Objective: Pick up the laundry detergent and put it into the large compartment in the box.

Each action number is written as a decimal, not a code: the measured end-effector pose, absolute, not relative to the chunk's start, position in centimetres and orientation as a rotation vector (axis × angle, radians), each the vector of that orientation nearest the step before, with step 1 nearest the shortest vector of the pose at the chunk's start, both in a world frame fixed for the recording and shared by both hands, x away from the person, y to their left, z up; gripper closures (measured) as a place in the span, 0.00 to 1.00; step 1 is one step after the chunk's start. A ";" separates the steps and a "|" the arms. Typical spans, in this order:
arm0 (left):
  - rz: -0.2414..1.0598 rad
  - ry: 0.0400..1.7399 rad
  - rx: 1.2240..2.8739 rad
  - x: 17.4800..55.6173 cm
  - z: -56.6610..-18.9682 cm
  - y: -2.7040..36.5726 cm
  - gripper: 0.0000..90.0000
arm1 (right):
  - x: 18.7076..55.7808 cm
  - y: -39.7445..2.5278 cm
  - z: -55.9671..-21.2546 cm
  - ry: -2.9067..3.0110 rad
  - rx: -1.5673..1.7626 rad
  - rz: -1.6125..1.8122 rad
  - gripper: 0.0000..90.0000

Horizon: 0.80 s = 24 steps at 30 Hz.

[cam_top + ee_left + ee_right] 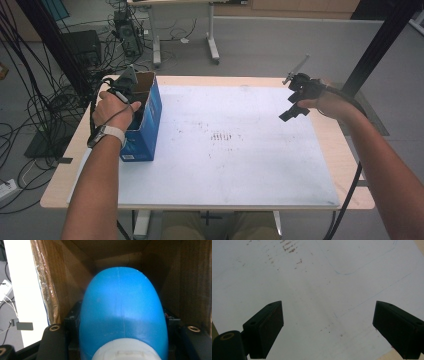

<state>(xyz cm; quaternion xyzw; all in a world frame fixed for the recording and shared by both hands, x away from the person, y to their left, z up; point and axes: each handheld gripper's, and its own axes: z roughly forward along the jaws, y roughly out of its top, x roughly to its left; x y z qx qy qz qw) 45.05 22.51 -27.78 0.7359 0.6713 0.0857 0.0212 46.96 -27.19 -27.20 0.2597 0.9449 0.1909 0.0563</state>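
From the high view I see my left gripper (126,85) at the upper left of the frame, dipped into the open top of a blue box (146,120) that stands on the white mat (230,150) near the counter's (350,192) left edge. What it holds is hidden there by the box walls and my left hand (114,107). The left gripper view fills that in: between the 2 black jaws sits a smooth, rounded blue bottle (122,312) with a pale cap (125,351) at the bottom of the frame and a faint seam down its middle, brown cardboard inner walls around it. The jaws pinch its sides.

My right gripper (296,102) hangs over the mat at the upper right of the high view. In the right gripper view its jaws are spread wide, over scuffed white mat with faint blue lines.
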 end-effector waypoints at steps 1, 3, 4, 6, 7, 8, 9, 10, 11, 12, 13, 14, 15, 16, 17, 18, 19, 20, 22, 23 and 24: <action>0.266 2.082 2.281 45.1 -27.8 22.5 0.42 | 47.0 -27.2 -27.2 2.867 0.788 0.579 0.11; 0.266 2.081 2.282 45.0 -27.8 22.5 0.42 | 46.9 -27.2 -27.2 2.867 0.786 0.579 0.11; 0.266 2.079 2.282 45.0 -27.8 22.5 0.42 | 46.9 -27.2 -27.2 2.867 0.787 0.579 0.11; 0.266 2.080 2.281 45.0 -27.8 22.5 0.42 | 46.9 -27.2 -27.2 2.866 0.787 0.579 0.11; 0.265 2.081 2.280 45.0 -27.8 22.5 0.42 | 46.9 -27.2 -27.2 2.866 0.787 0.581 0.11; 0.265 2.081 2.279 45.0 -27.8 22.5 0.42 | 46.9 -27.2 -27.2 2.867 0.787 0.580 0.11; 0.265 2.082 2.279 45.0 -27.8 22.5 0.42 | 46.9 -27.2 -27.2 2.866 0.786 0.579 0.11; 0.266 2.080 2.281 45.0 -27.8 22.6 0.42 | 46.9 -27.3 -27.2 2.865 0.790 0.579 0.11; 0.265 2.082 2.280 45.0 -27.8 22.5 0.42 | 46.9 -27.3 -27.2 2.865 0.790 0.579 0.11; 0.265 2.082 2.279 45.0 -27.8 22.5 0.42 | 46.9 -27.3 -27.2 2.865 0.789 0.578 0.11; 0.265 2.082 2.279 45.0 -27.8 22.5 0.42 | 46.9 -27.3 -27.2 2.865 0.789 0.580 0.11; 0.265 2.082 2.280 45.0 -27.8 22.5 0.42 | 46.9 -27.3 -27.2 2.863 0.790 0.580 0.11; 0.265 2.082 2.281 45.0 -27.8 22.5 0.42 | 46.9 -27.3 -27.1 2.863 0.790 0.581 0.11; 0.265 2.082 2.281 45.0 -27.8 22.5 0.42 | 46.9 -27.3 -27.1 2.863 0.789 0.580 0.11; 0.265 2.082 2.282 45.0 -27.8 22.5 0.42 | 46.9 -27.3 -27.1 2.863 0.788 0.580 0.11; 0.265 2.080 2.283 45.0 -27.8 22.5 0.42 | 46.9 -27.3 -27.1 2.864 0.788 0.582 0.11; 0.265 2.082 2.280 45.0 -27.8 22.5 0.42 | 46.9 -27.3 -27.1 2.863 0.788 0.580 0.11; 0.264 2.082 2.280 45.0 -27.8 22.5 0.42 | 46.9 -27.2 -27.1 2.863 0.787 0.580 0.11; 0.265 2.080 2.282 45.0 -27.8 22.6 0.42 | 46.9 -27.2 -27.1 2.864 0.786 0.580 0.11; 0.265 2.080 2.281 45.0 -27.8 22.6 0.42 | 46.9 -27.2 -27.1 2.865 0.785 0.578 0.11; 0.265 2.080 2.281 45.0 -27.8 22.6 0.42 | 46.9 -27.2 -27.1 2.864 0.786 0.577 0.11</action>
